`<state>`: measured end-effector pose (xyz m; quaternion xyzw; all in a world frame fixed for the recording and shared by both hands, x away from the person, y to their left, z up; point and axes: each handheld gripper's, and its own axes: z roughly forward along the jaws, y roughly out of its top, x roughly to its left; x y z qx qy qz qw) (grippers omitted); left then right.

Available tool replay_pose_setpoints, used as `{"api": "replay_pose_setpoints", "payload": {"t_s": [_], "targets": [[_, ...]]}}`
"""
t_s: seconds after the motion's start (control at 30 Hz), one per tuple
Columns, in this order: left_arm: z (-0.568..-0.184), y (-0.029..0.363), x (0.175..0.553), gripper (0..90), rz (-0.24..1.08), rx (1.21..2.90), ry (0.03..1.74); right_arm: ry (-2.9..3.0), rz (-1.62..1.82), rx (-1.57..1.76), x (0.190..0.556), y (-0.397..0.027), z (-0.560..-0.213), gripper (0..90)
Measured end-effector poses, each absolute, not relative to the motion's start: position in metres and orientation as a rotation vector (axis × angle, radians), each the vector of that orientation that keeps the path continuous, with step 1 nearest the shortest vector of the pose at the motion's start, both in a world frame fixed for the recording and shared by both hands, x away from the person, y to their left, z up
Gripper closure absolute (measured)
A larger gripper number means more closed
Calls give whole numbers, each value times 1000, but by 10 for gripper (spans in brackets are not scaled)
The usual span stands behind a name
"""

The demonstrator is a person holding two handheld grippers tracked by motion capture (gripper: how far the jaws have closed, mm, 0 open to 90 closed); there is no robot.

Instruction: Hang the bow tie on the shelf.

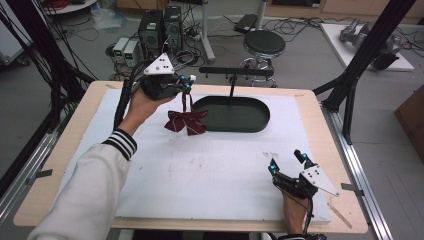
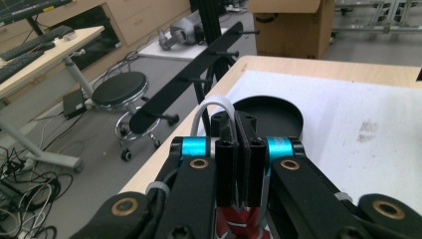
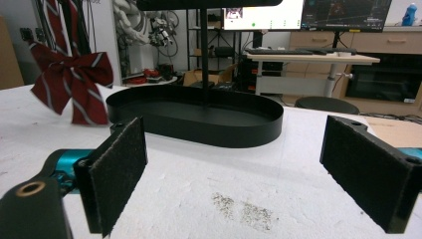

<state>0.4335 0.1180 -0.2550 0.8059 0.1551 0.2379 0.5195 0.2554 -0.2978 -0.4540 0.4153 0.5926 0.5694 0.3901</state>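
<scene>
My left claw [image 1: 186, 85] is clenched on the white elastic loop [image 2: 215, 107] of the red striped bow tie [image 1: 186, 121], so the bow dangles free above the worktop [image 1: 210, 165], just left of the black oval tray [image 1: 233, 115]. I grip by the loop, not the fabric, prob. so the loop stays open to slip over a peg on the hanger bar [image 1: 236, 72] of the stand rising from the tray. The bar's pegs point my way & the post [image 1: 232, 87] sits close, so I need room to approach. Right claw [image 1: 287, 162] is released, resting low on the worktop near the front edge, well apart, out of the way. Stool [image 1: 264, 45] and PCs sit beyond.
</scene>
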Motion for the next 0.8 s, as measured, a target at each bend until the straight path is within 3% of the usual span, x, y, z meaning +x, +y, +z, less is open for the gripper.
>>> {"api": "replay_pose_setpoints", "payload": {"t_s": [0.8], "targets": [[-233,88,466,873,564,1839,361,1504,1443,1063,256,-298,-454,103]]}}
